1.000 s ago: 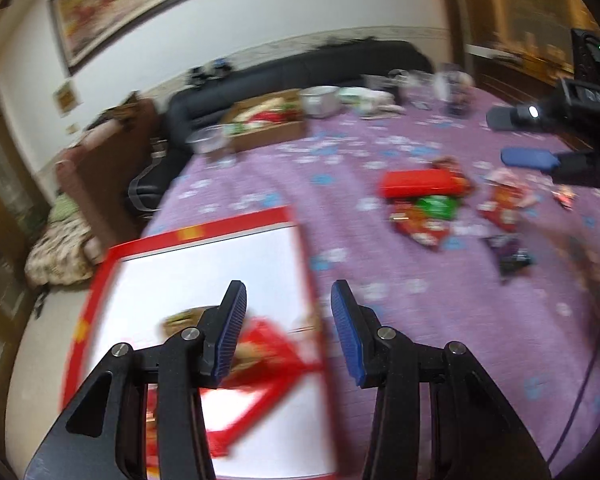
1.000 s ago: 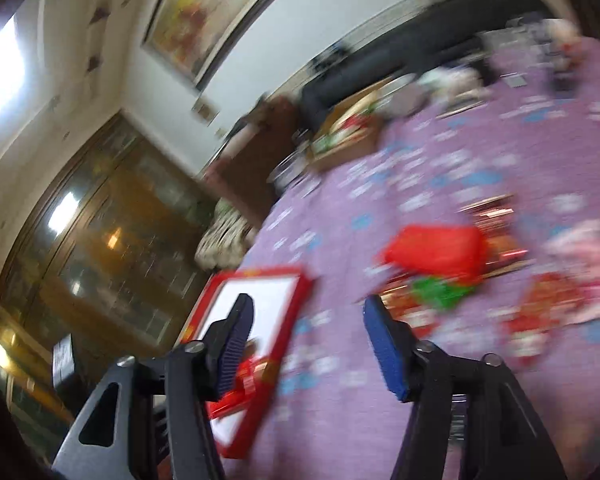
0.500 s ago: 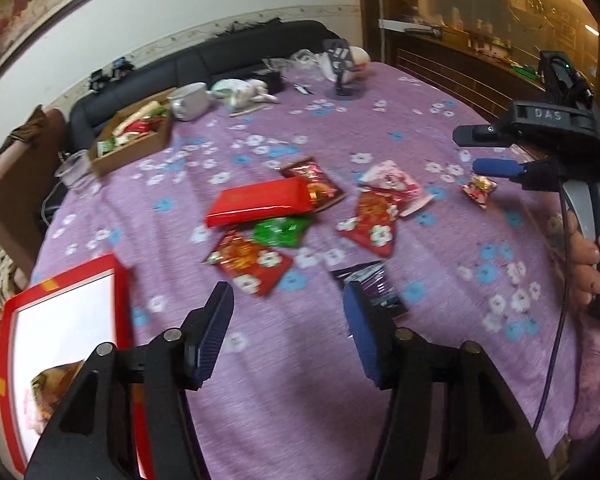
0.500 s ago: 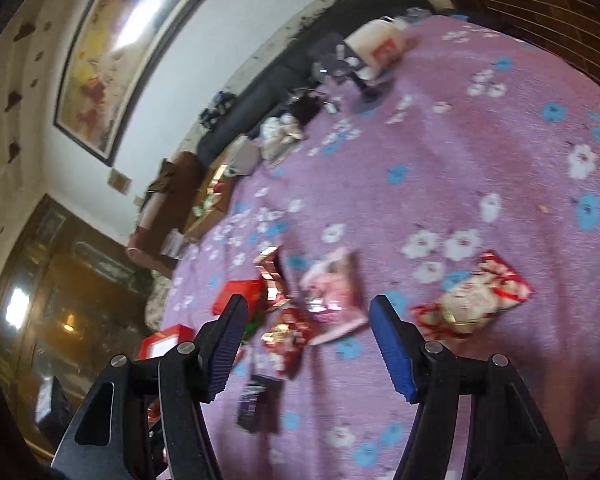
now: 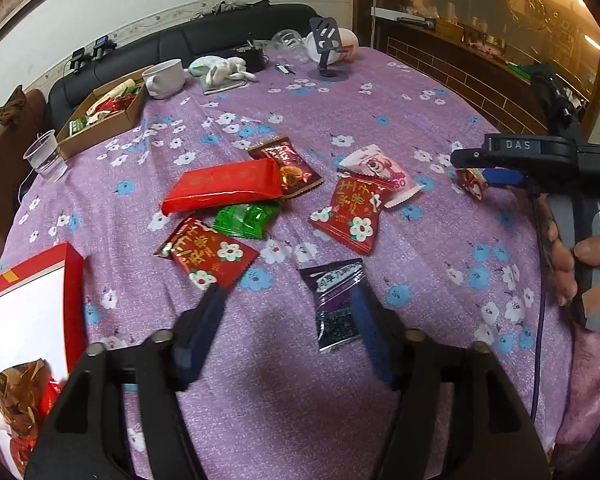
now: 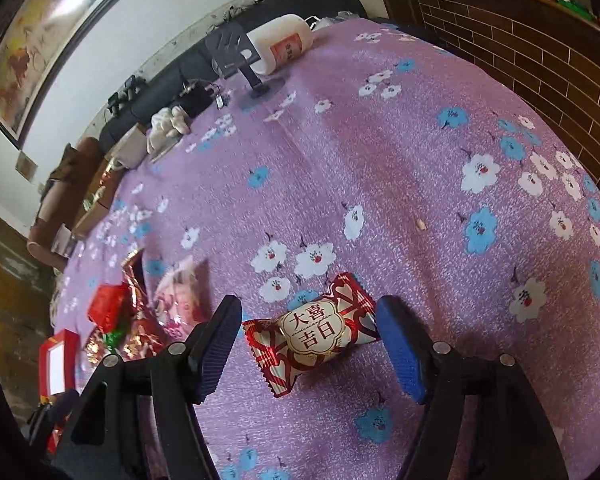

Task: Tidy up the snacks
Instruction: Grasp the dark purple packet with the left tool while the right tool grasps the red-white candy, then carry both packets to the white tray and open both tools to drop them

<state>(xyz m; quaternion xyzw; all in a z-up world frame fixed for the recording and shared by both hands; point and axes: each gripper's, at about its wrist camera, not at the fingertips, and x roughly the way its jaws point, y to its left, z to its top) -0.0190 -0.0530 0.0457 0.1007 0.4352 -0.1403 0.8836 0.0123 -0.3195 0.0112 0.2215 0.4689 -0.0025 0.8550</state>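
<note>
While your right gripper [image 6: 308, 344] straddles the red-and-white candy [image 6: 314, 332], both tools stand spread.

Your right pads flank that wrapper at lower centre, not touching it. Your left gripper [image 5: 288, 322] hangs wide apart, its right finger beside the dark purple packet [image 5: 337, 302]; the red box [image 5: 28, 320] sits at lower left.
</note>
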